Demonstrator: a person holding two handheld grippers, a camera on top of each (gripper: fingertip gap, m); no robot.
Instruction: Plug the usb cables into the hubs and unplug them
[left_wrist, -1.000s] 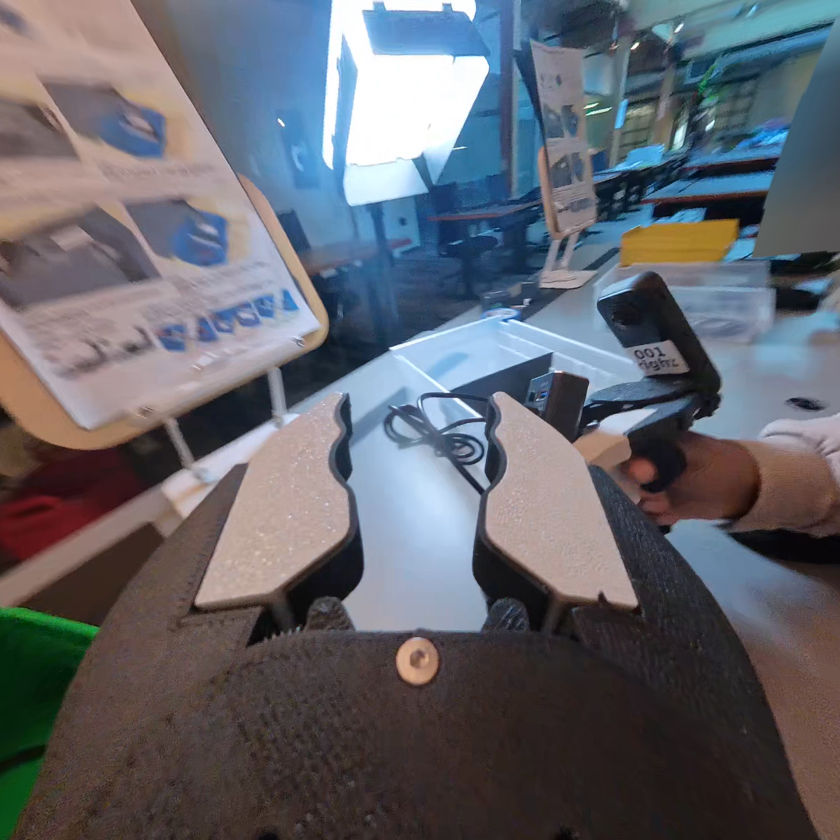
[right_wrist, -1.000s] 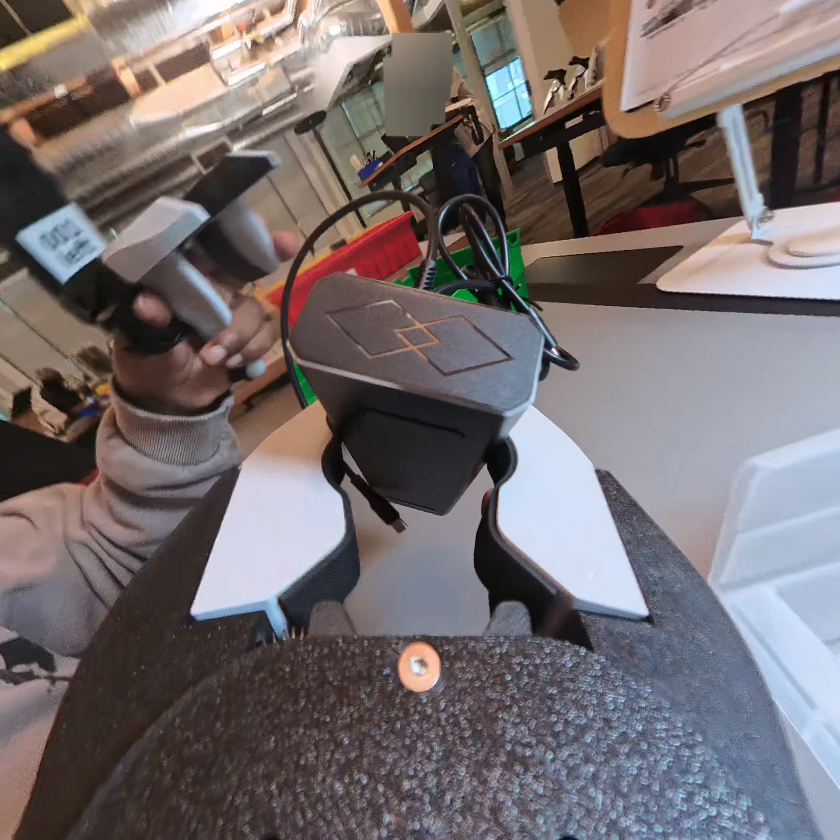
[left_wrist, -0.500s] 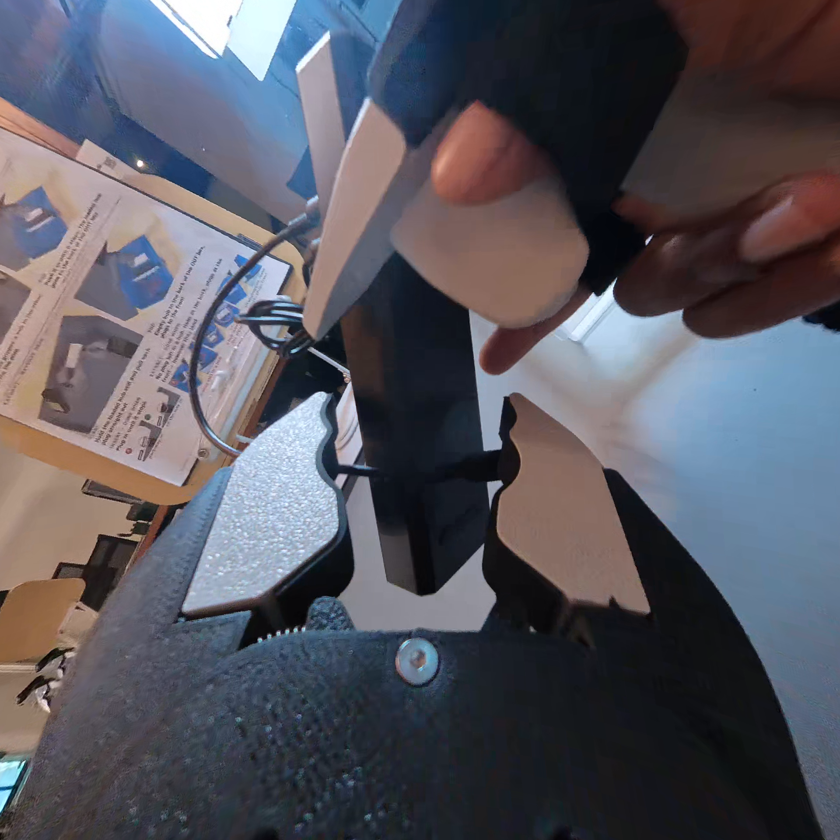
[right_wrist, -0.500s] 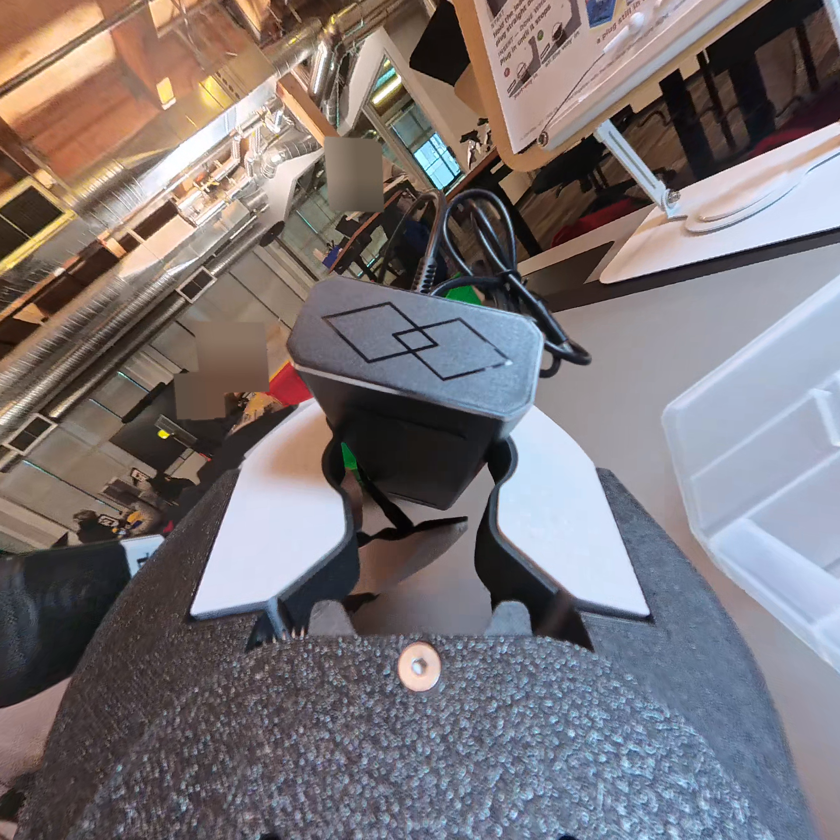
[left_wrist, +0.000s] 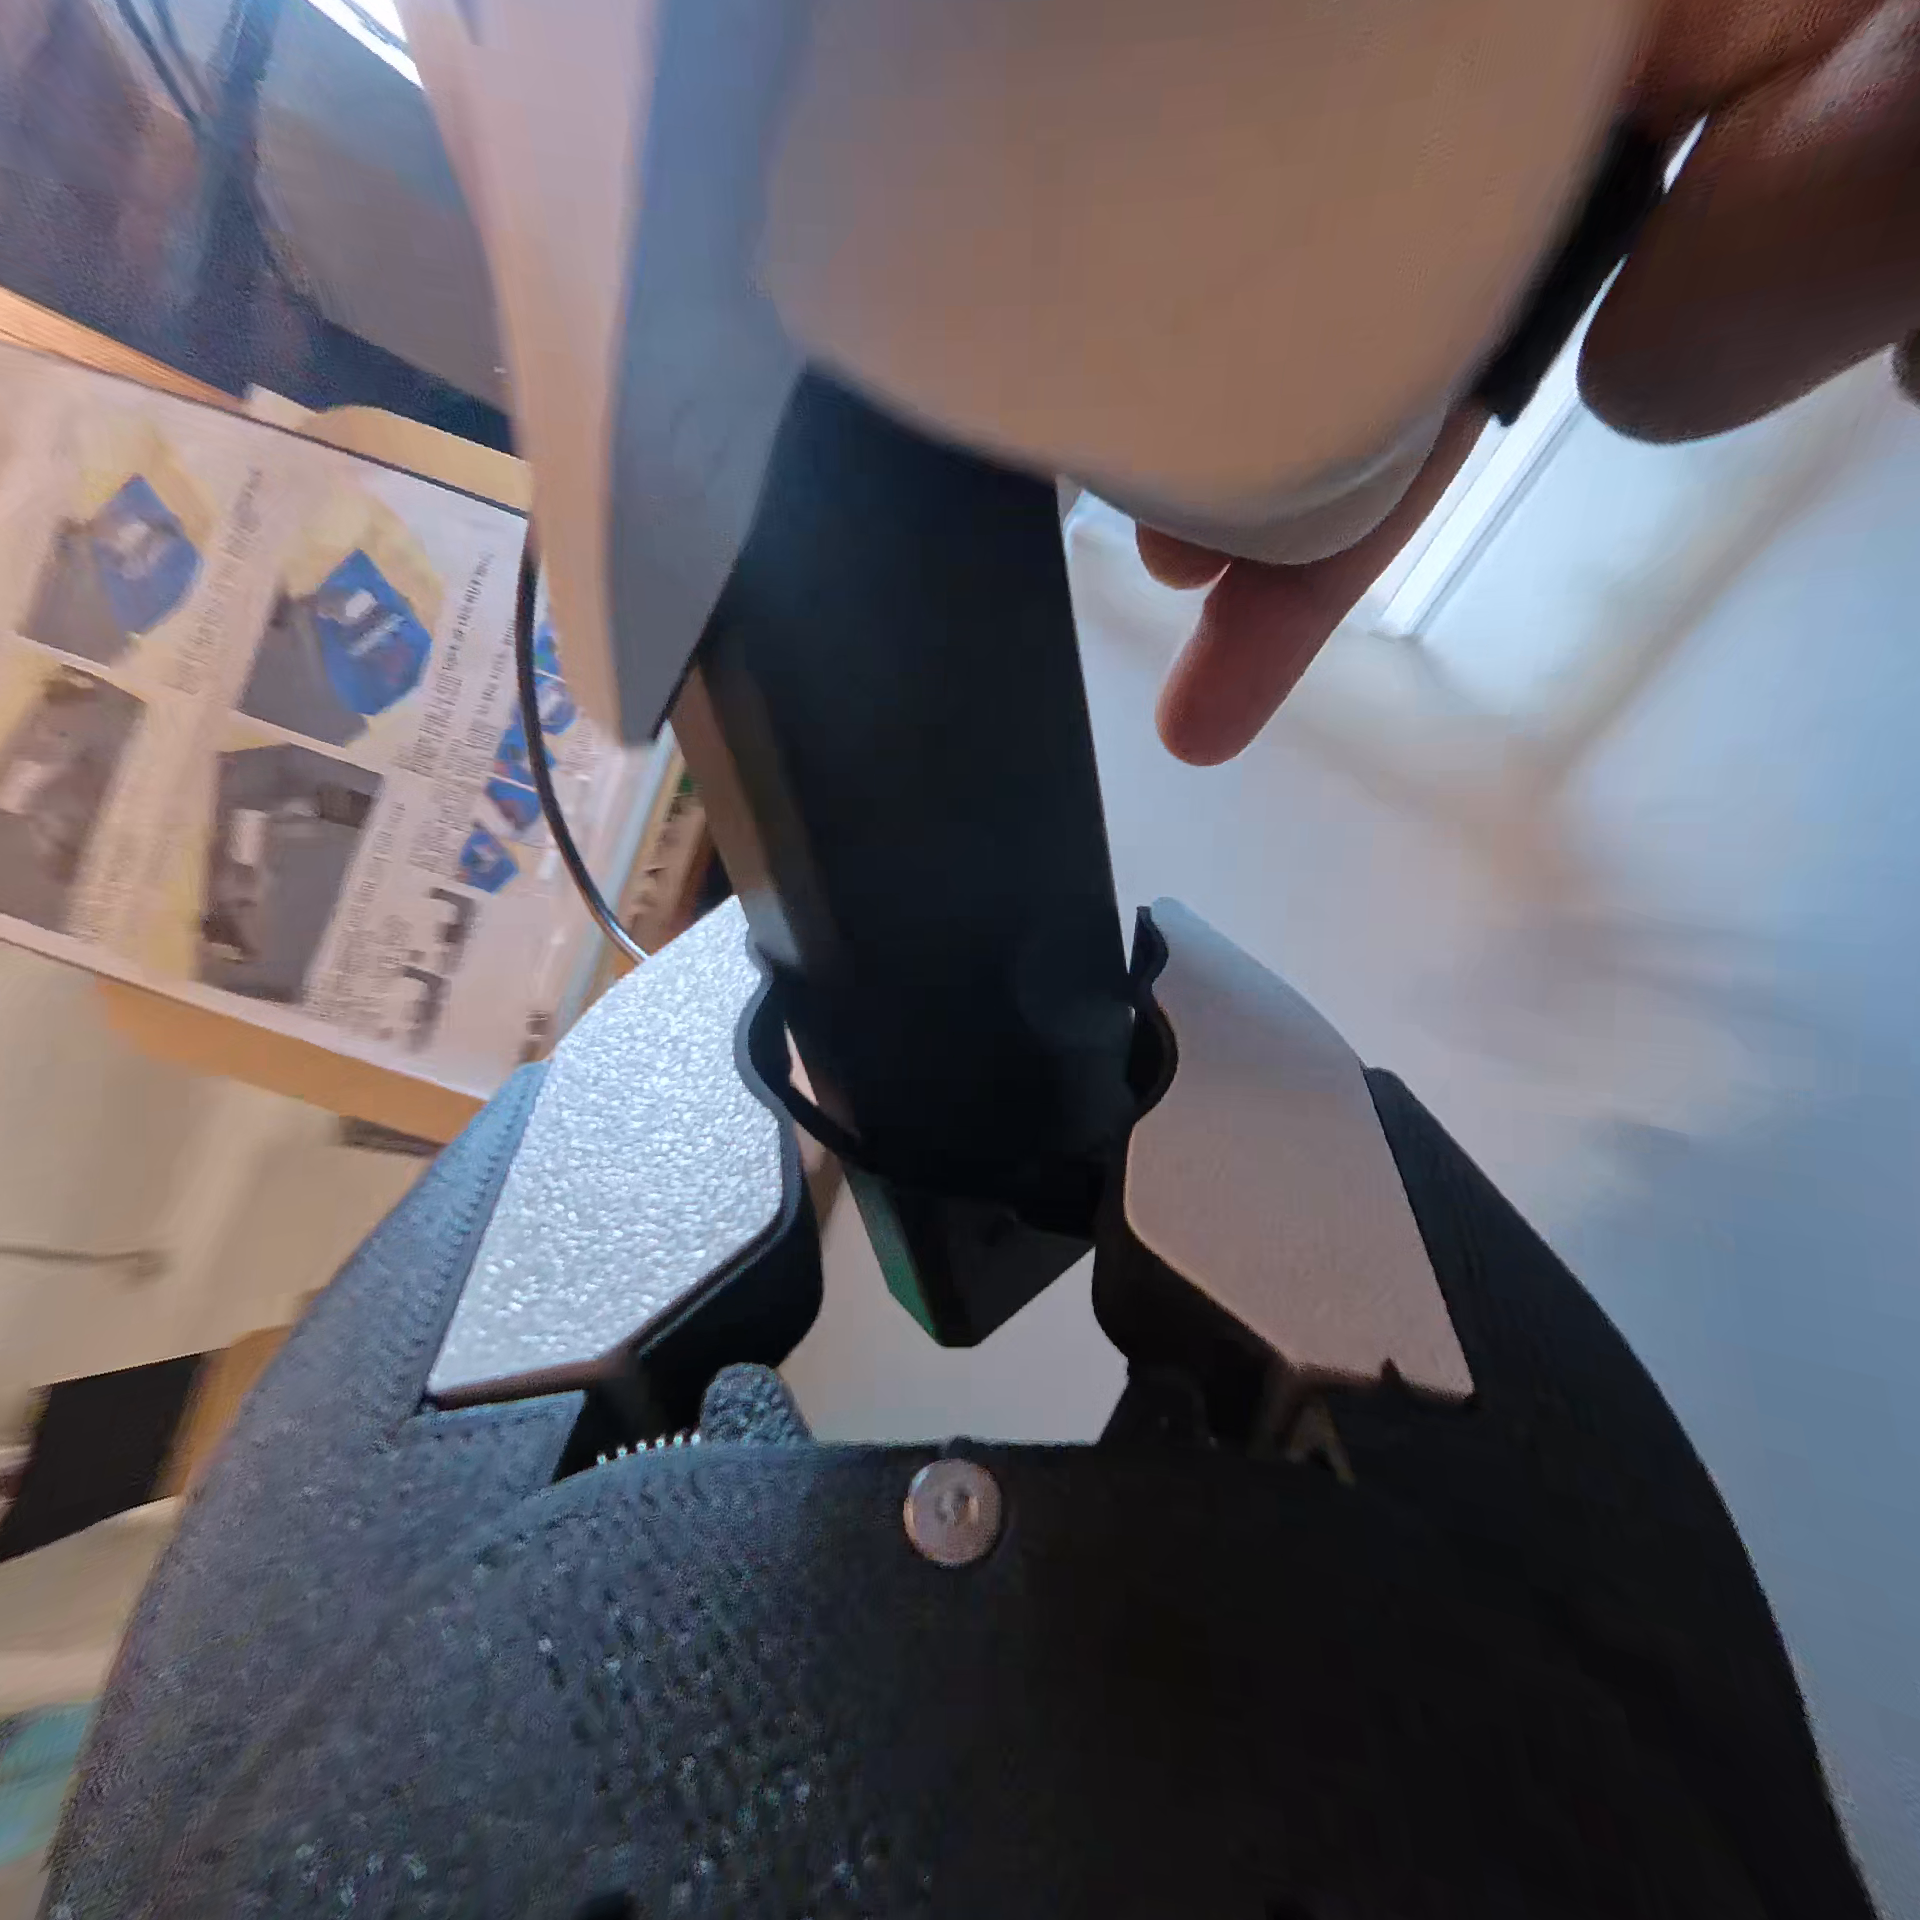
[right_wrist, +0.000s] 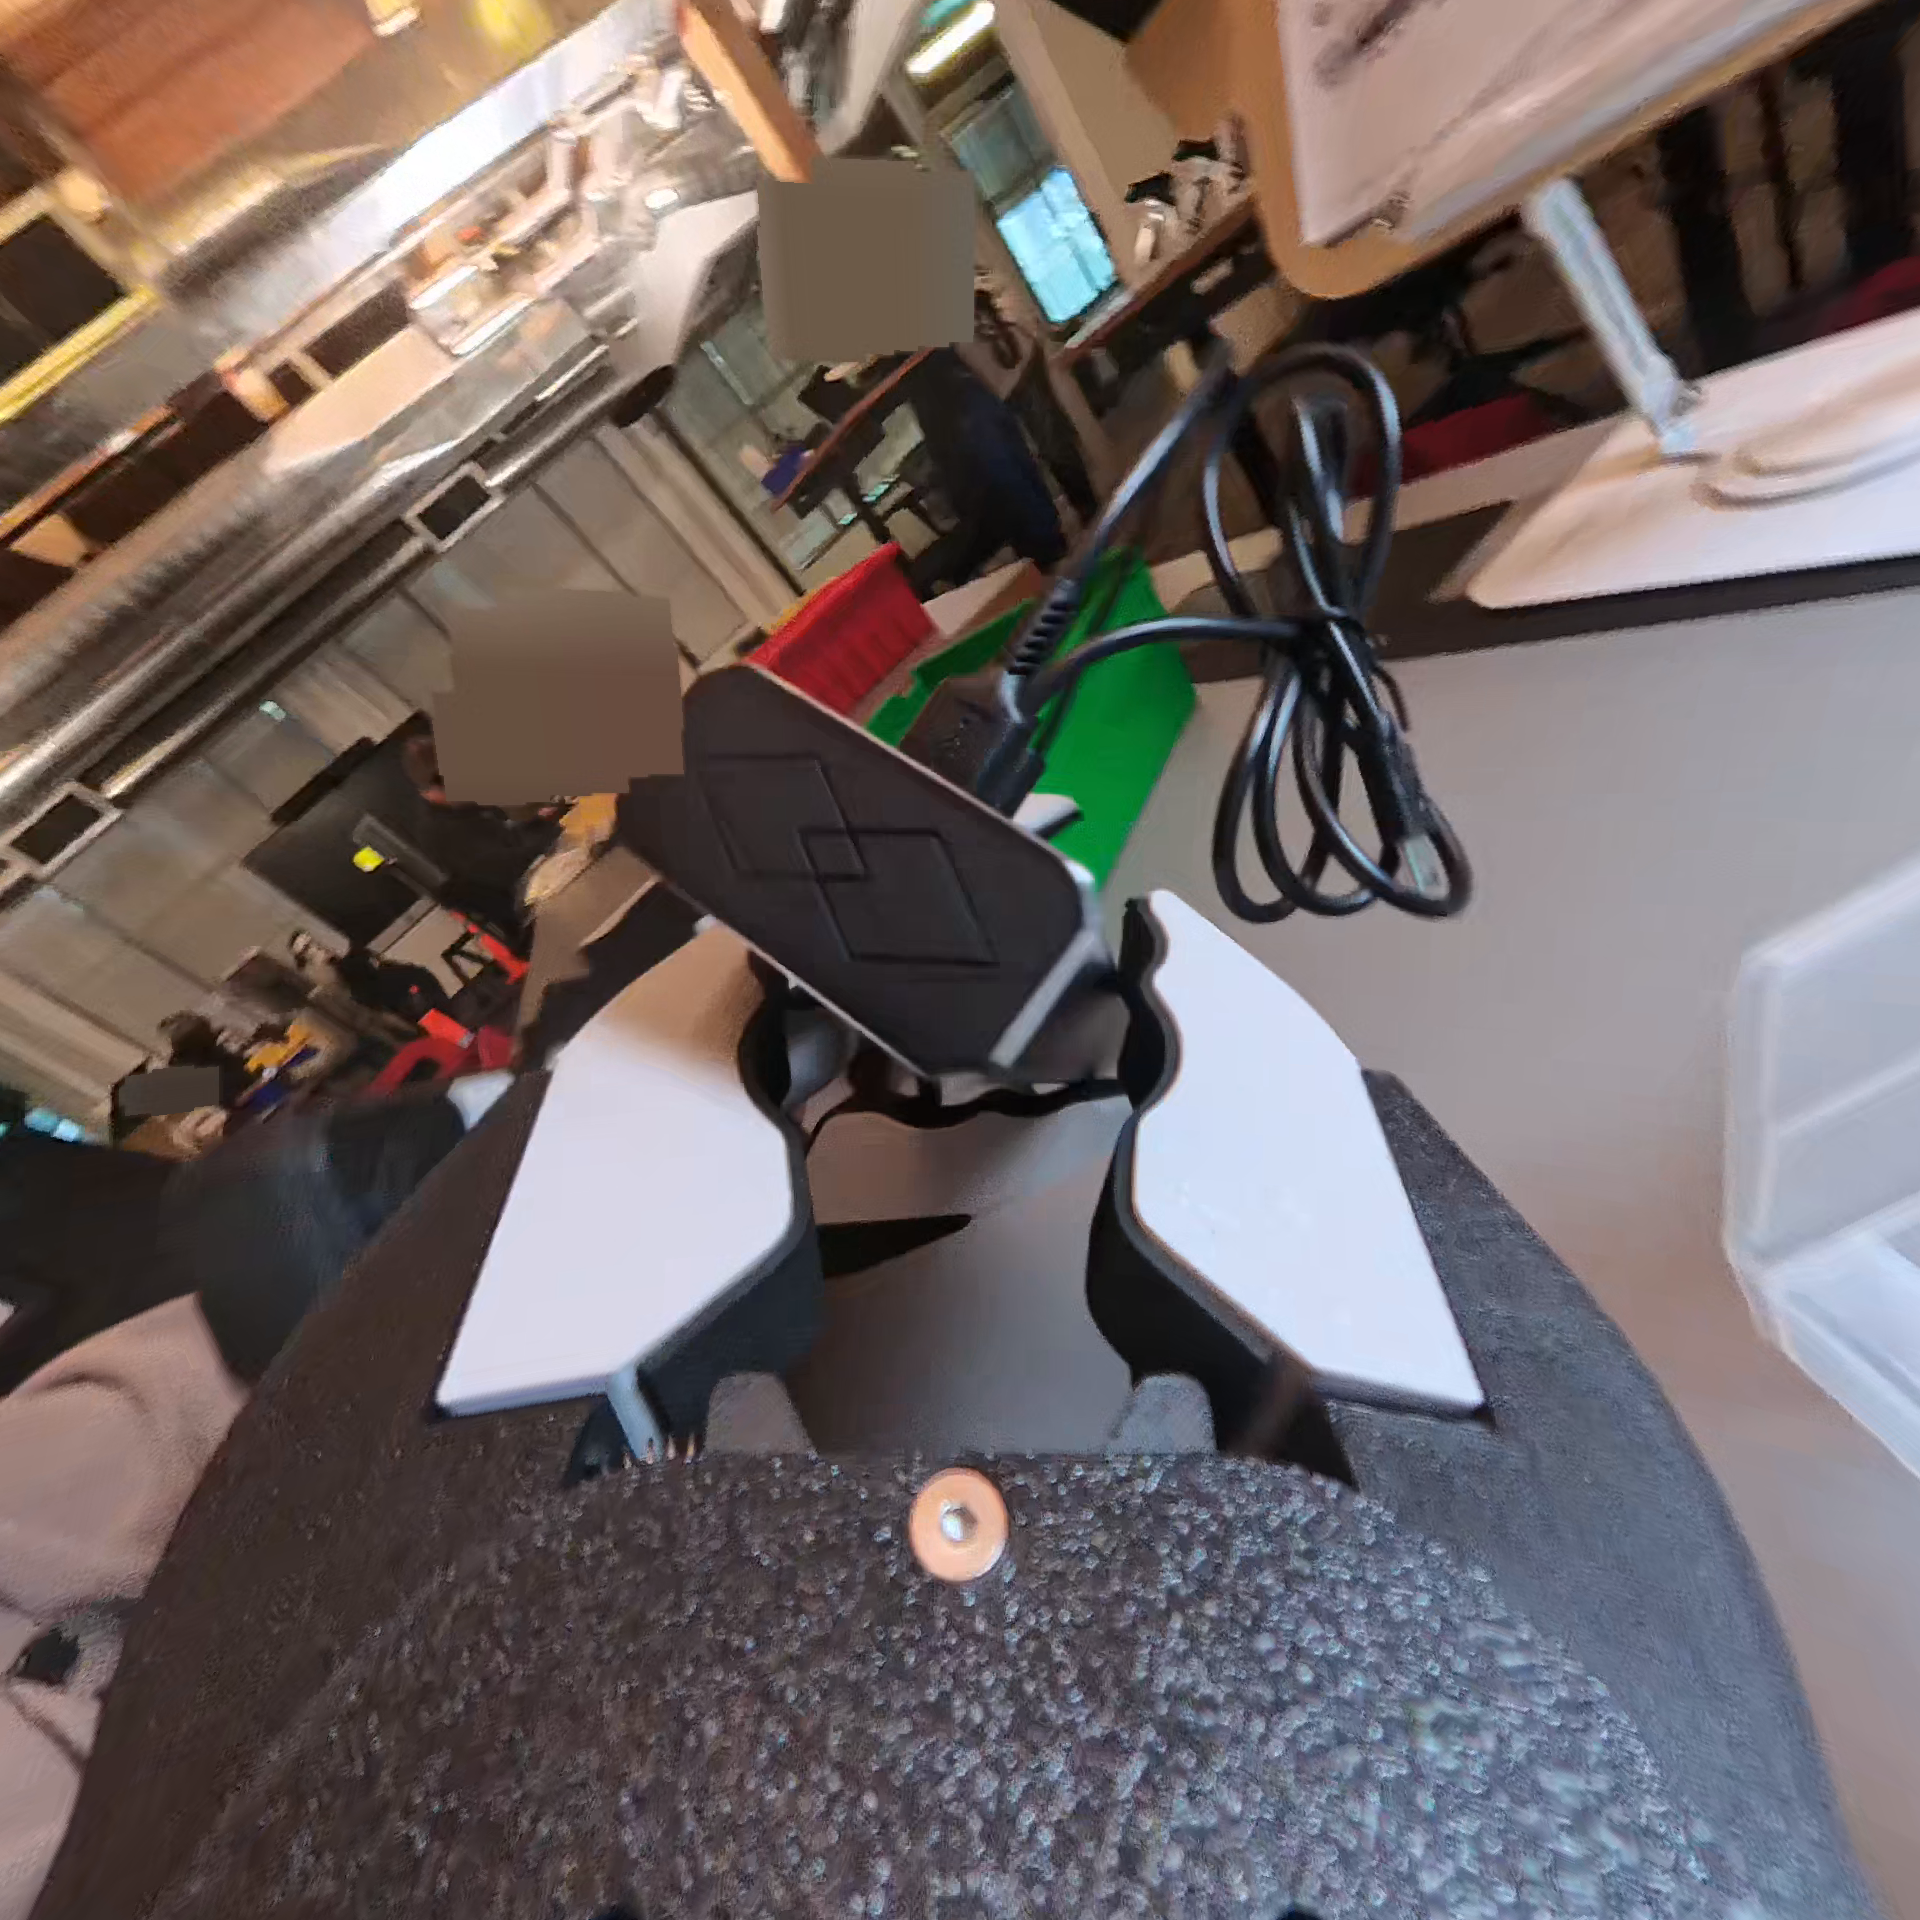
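Note:
A black usb hub (right_wrist: 873, 883) with a diamond mark sits tilted between the fingertips of my right gripper (right_wrist: 951, 971), which is shut on its near end. A black usb cable (right_wrist: 1330, 675), bundled in a coil, is plugged into the hub's far end and hangs in the air. In the left wrist view the hub (left_wrist: 935, 831) stands on end between my left gripper's (left_wrist: 956, 935) fingers, which are closed on its lower end. The right gripper's grey finger (left_wrist: 665, 499) and the person's hand (left_wrist: 1216, 665) fill the top, blurred. A loop of cable (left_wrist: 540, 779) shows to the left.
A board with printed instruction sheets (left_wrist: 260, 727) stands left of the hub on a white base (right_wrist: 1714, 520). A clear plastic bin (right_wrist: 1829, 1143) is at the right on the grey table (right_wrist: 1558, 831). Green (right_wrist: 1101, 727) and red (right_wrist: 842, 623) bins lie beyond the edge.
My left gripper swung up to the hub that the right gripper holds and closed on its lower end. The hub has tilted in the right gripper's fingers.

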